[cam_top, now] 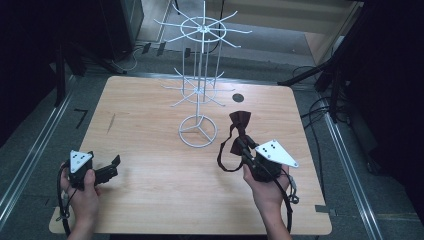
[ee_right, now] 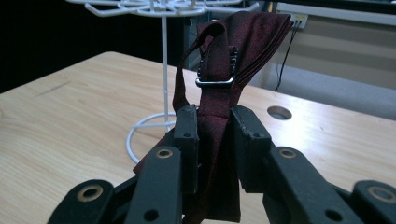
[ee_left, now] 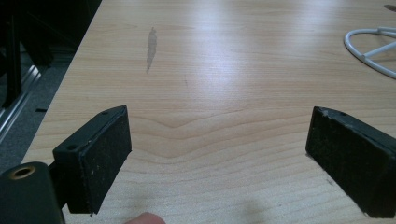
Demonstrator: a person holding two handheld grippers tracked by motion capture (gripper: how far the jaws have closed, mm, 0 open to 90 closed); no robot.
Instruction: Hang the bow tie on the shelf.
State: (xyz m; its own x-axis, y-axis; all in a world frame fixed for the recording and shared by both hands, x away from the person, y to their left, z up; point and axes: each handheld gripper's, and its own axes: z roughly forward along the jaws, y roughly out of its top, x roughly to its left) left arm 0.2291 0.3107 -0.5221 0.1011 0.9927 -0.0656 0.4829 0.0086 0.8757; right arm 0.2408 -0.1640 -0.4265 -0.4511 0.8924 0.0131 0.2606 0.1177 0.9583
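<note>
A dark red bow tie with a strap and metal clasp stands up from my right gripper, which is shut on it near the table's right front. In the right gripper view the fabric rises between the two jaws, and its strap loop hangs down to the left. A white wire display stand with two tiers of hooks stands at the table's middle, just left of the tie. My left gripper rests open at the front left, with nothing but bare wood between its pads.
The stand's ring base sits on the wooden table; part of the ring base lies at the upper right of the left gripper view. A round cable hole is behind the tie. Dark frames and cables surround the table.
</note>
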